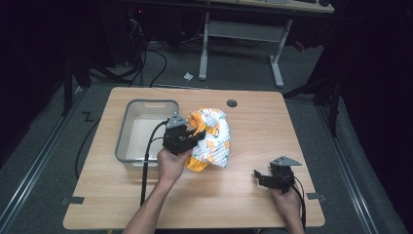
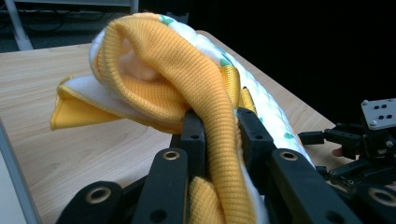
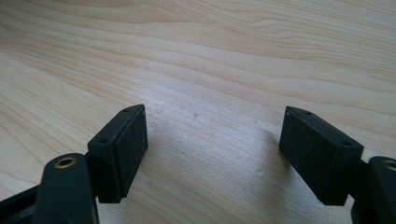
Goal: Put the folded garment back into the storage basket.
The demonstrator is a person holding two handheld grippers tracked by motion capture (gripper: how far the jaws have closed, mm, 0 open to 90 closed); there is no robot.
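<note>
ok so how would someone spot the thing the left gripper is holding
Start at the wooden table and find the grey plastic bin on its left half. Just right of it, the left gripper is shut on a bunched garment, white quilted fabric with small printed shapes and ribbed orange trim, the table's one soft, colourful thing.

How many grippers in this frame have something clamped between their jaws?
1. The left gripper pinches the yellow knit band of the white printed quilted garment, beside the grey plastic bin. The right gripper sits open over bare wooden table.

No readable text, label or number anywhere.
</note>
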